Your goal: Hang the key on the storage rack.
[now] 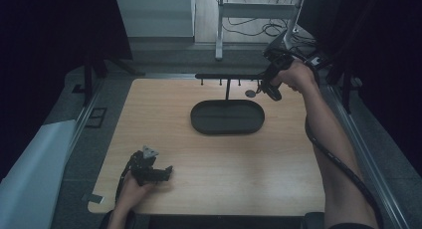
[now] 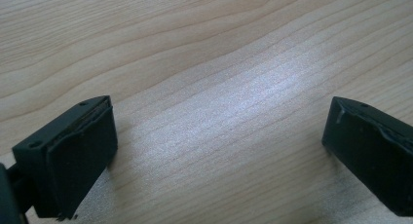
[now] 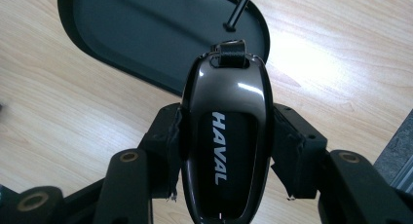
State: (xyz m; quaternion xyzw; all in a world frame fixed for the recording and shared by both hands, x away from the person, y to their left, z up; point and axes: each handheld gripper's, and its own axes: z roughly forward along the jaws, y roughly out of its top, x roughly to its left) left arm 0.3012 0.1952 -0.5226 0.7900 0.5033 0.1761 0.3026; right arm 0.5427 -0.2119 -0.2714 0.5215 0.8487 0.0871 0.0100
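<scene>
Two grippers: one loaded, one idle.
Right gripper (image 3: pixel 225 151): jaws pinch glossy black HAVAL key fob (image 3: pixel 225 141), held above black oval tray (image 3: pixel 122 34).
Left gripper (image 2: pixel 219 151): jaws spread, on light wooden table (image 2: pixel 204 53).

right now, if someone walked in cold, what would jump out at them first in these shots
First the glossy dark car key fob lettered HAVAL, clamped between the jaws of the right gripper, held above the far right part of the wooden table. Next the black oval tray at the table's far middle, with a hook rack rising from it. The left gripper rests open and empty on the near left.
</scene>
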